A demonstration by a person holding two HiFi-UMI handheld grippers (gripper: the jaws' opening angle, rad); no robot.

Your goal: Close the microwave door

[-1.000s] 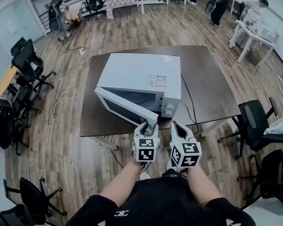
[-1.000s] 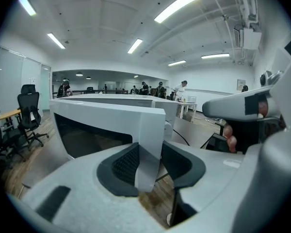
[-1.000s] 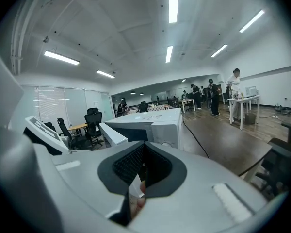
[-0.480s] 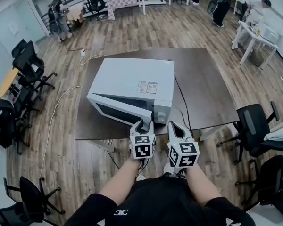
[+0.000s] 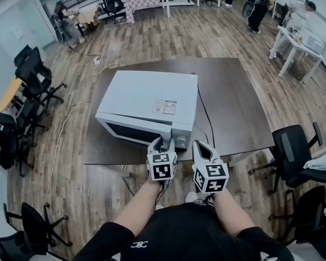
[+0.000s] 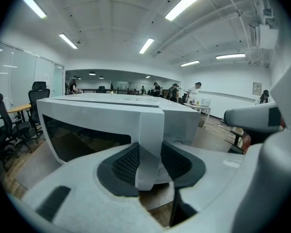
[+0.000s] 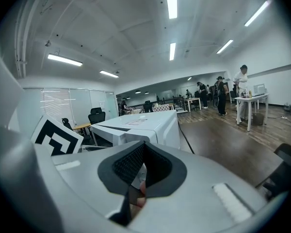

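Observation:
A white microwave sits on a dark brown table. Its door stands only a narrow crack from the body, hinged at the left. My left gripper is shut on the door's free right edge. In the left gripper view that edge runs upright between the two dark pads, and the left gripper holds it. My right gripper hangs just right of it, off the table's near edge, shut on nothing. The right gripper looks along the microwave's right side.
A black power cable runs from behind the microwave over the table's near edge. Black office chairs stand at the left and at the right. A white cord lies on the wooden floor. People and white tables are far behind.
The door has swung from well ajar to almost against the microwave body, with my left gripper riding on its edge. My right gripper has moved along beside it.

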